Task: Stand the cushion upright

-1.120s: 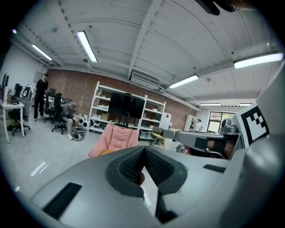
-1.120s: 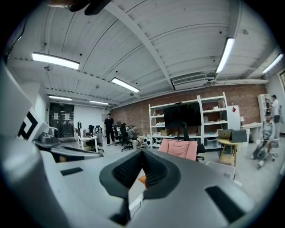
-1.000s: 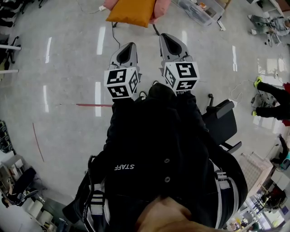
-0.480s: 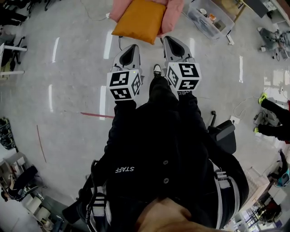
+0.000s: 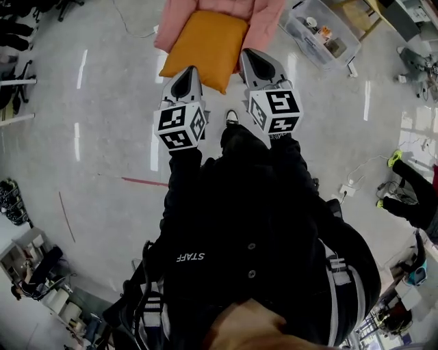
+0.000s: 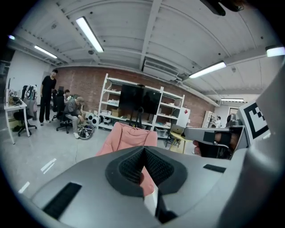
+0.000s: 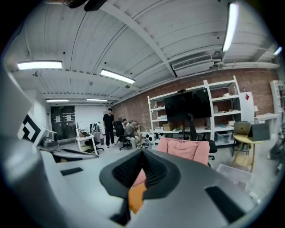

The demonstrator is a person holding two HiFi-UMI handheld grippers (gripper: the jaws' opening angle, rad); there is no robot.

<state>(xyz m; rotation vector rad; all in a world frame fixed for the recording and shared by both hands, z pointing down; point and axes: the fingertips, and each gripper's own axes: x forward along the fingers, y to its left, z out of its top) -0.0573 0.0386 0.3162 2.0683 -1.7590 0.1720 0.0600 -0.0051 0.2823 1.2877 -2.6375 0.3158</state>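
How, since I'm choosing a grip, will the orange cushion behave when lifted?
The cushion looks plump with rounded edges, so it is probably soft and would sag if pinched at one corner. It is likely light for its size. Stood on the padded pink chair, it may flop over unless leaned back.

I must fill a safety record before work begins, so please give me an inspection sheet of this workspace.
Surface: glossy grey floor, red tape line.
Job's things: orange cushion lying broad face up on pink chair, not upright.
Clutter: clear plastic bin beside the chair.
Grippers: left claw and right claw both shut, holding nothing, near the cushion.
Cables: loose cords on the floor.
Surroundings: brick wall, shelves, people at desks.
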